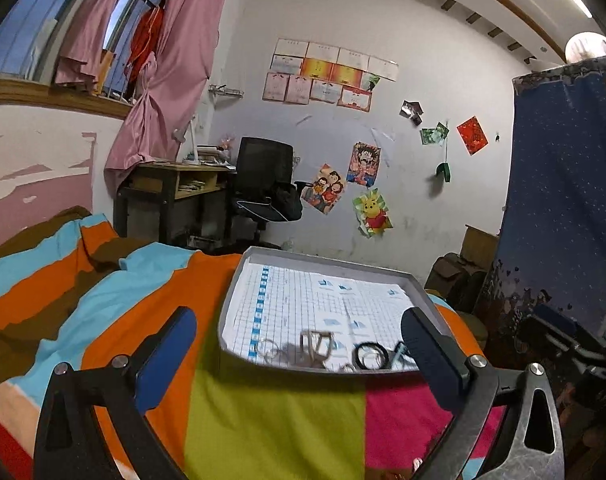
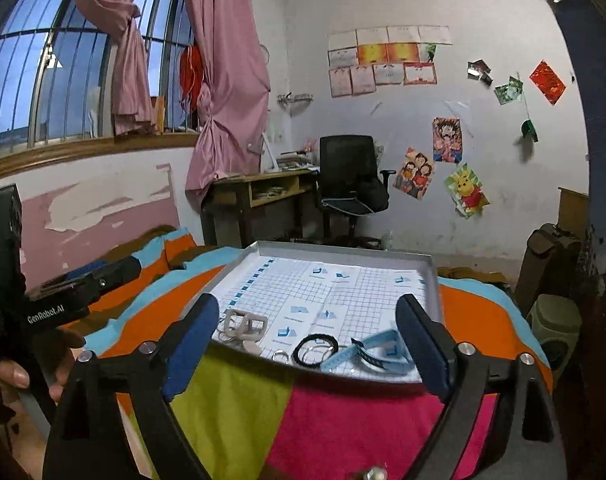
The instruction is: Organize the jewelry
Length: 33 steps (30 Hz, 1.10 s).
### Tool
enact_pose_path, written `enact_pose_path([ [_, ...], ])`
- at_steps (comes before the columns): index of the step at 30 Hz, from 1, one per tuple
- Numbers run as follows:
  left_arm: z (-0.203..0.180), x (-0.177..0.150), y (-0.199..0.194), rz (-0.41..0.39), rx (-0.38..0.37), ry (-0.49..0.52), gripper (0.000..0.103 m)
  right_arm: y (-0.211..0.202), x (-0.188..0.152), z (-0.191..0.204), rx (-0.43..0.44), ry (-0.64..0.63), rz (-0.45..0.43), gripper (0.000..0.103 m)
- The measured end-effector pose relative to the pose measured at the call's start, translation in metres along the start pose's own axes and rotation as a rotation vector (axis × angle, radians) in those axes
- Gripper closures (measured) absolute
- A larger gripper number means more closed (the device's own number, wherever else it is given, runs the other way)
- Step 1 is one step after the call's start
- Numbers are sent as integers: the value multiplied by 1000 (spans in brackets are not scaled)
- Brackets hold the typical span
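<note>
A shallow grey tray [image 1: 323, 258] lined with grid paper lies on the striped bedcover. Along its near edge sit beige buckle-shaped pieces [image 2: 245, 324], a small silver ring [image 2: 280, 356], a black bangle [image 2: 315, 350] and a light blue strap [image 2: 367, 350]. The left wrist view shows the same buckles [image 1: 317, 344] and black bangle [image 1: 369, 356], blurred. My left gripper [image 1: 299, 316] is open just short of the tray, with nothing between its blue pads. My right gripper [image 2: 307, 304] is open too, hovering before the tray's near edge and holding nothing.
The bedcover [image 2: 231, 408] has orange, blue, green and pink stripes. A hand [image 2: 19, 376] holds the left gripper's body at the left of the right wrist view. A desk [image 2: 263, 188], a black chair [image 2: 347, 176] and a poster-covered wall stand beyond the bed.
</note>
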<state>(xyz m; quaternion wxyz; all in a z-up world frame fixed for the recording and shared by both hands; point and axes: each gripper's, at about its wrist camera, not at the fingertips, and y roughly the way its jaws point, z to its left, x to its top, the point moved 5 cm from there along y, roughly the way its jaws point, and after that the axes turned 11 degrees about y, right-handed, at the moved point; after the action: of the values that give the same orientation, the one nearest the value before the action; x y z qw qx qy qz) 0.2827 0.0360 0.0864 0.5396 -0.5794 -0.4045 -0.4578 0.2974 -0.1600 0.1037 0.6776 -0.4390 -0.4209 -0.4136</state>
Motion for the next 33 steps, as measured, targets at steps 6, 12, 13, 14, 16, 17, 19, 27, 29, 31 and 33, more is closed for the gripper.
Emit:
enact_pose_path([
  [6, -14, -11, -38, 0, 3, 40, 0, -52, -7, -4, -12, 4, -44, 9],
  [12, -26, -22, -71, -4, 12, 48, 0, -98, -22, -6, -20, 9, -48, 7],
  [13, -28, -23, -75, -6, 12, 53, 0, -104, -25, -7, -18, 12, -46, 7],
  [14, -32, -25, -81, -7, 12, 65, 0, -111, -28, -8, -18, 13, -45, 7],
  [16, -37, -27, -90, -15, 16, 80, 0, -125, -36, -9, -24, 8, -49, 7],
  [17, -39, -29, -96, -21, 18, 83, 0, -132, -40, -10, -25, 5, -51, 7],
  [19, -41, -32, -107, -35, 19, 79, 0, -143, -46, -12, -25, 4, -52, 7],
  [27, -53, -60, -137, -21, 13, 88, 0, -186, -76, -19, -51, 0, -61, 2],
  [29, -56, -69, -142, -6, 9, 84, 0, -192, -83, -22, -59, 8, -55, 2],
  [31, -57, -79, -146, 14, 2, 76, 0, -199, -90, -25, -70, 17, -49, 2],
  [33, -60, -90, -150, 30, 0, 71, 0, -203, -98, -28, -82, 23, -40, 2],
])
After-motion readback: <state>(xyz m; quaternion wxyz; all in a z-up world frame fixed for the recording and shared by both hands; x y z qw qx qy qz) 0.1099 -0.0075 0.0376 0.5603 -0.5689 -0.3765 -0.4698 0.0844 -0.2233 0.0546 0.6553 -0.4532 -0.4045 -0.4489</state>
